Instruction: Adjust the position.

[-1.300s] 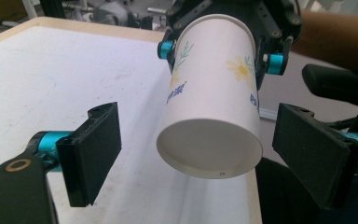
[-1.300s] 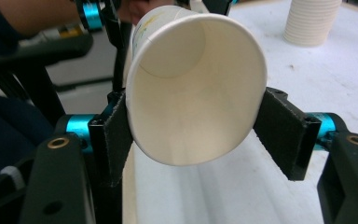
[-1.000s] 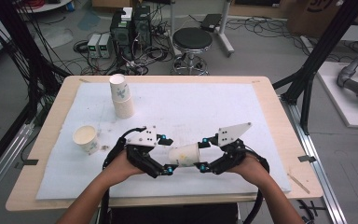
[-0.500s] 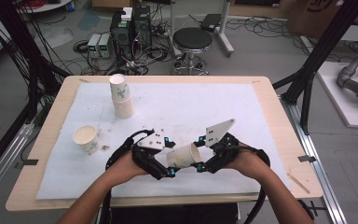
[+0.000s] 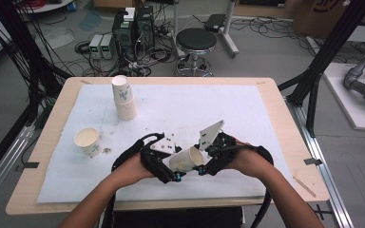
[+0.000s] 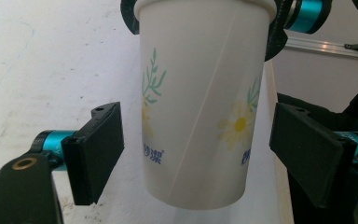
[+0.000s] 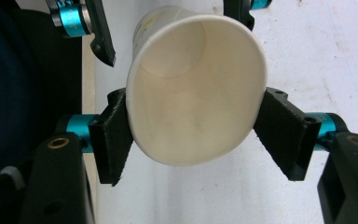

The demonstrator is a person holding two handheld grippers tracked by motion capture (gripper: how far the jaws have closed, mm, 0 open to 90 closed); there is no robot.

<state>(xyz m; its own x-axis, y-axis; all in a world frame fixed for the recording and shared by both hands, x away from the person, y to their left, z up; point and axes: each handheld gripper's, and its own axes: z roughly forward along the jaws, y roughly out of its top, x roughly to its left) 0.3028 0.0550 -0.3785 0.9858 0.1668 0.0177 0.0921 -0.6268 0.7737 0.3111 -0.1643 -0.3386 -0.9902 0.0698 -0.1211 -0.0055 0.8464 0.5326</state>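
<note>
Fingers (image 7: pixel 114 135) squeeze a paper cup (image 7: pixel 196 88) above the white-covered table (image 5: pixel 247 109).

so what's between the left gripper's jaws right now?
In the left gripper view, the paper cup sits between them, a gap on each side; the right gripper clamps its rim.

Stack of paper cups (image 5: pixel 124 98) upside down at far left of white mat (image 5: pixel 247 109). Single paper cup (image 5: pixel 88 141) upright near mat's left edge, crumbs beside it. Wooden table (image 5: pixel 285 118) under mat. On floor beyond: black round stool (image 5: pixel 196 41), tangled cables, electronics boxes (image 5: pixel 101 46).
</note>
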